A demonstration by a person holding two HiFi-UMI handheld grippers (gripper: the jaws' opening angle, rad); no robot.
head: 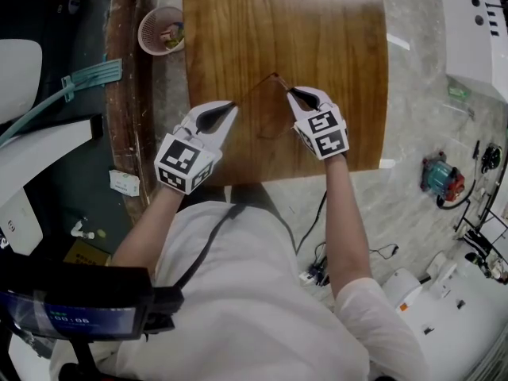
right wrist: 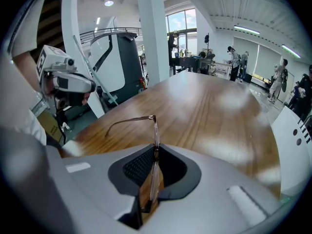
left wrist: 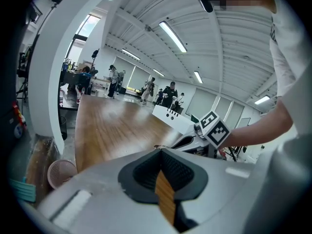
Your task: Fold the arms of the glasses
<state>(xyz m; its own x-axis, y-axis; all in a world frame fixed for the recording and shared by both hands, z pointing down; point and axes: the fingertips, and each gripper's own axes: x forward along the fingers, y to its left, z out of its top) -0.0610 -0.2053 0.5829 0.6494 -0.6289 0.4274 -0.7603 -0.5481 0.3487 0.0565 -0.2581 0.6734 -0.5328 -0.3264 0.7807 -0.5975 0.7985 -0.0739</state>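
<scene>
Wooden table point(head: 317, 22) under glasses point(right wrist: 131, 120) pinched by right gripper point(right wrist: 156, 152)

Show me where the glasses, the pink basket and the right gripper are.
glasses point(right wrist: 156, 130), right gripper view, on the front frame's edge above the jaws.
pink basket point(head: 143, 32), head view, on its left rim.
right gripper point(head: 290, 91), head view, at its fingertips, shut on the glasses.

No text is reading clearly — a screen point(head: 75, 317) at lower left is showing blurred, illegible digits.

2 tongs point(head: 228, 107) point(head: 292, 93), 1 glasses point(right wrist: 154, 128), 1 tbl point(head: 317, 30), 1 bskt point(head: 148, 28)
</scene>
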